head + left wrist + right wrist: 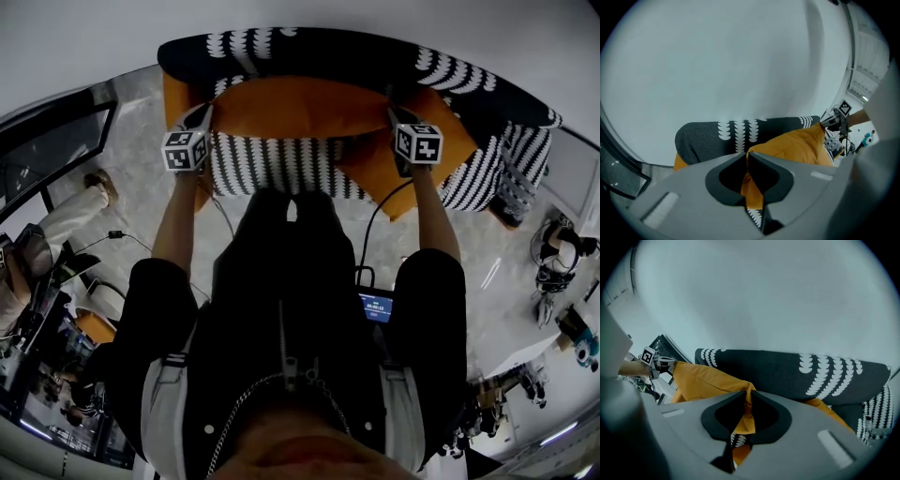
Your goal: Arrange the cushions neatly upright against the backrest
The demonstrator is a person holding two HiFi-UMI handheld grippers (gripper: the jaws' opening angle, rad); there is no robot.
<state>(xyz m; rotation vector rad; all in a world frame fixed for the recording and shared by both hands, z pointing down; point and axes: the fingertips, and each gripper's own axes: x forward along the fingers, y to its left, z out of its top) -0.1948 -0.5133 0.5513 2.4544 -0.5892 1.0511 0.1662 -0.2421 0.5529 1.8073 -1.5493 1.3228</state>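
Observation:
A large orange cushion [300, 108] hangs stretched between my two grippers in front of the sofa's black-and-white backrest [375, 52]. My left gripper [203, 116] is shut on the cushion's left corner, with orange fabric [797, 145] pinched between its jaws [746, 157]. At the other corner my right gripper [394, 114] is shut on the fabric [703, 378], which bunches between its jaws [747, 397]. The backrest [787, 371] runs just behind the cushion. A second orange cushion [398, 178] lies tilted on the patterned seat [272, 164] at the right.
Another orange cushion [173, 94] shows at the sofa's left end. A person's legs in light trousers [75, 211] are at the left beside a dark-framed table [56, 141]. A lit screen [377, 305] hangs at my waist. Cluttered gear [562, 253] stands at the right.

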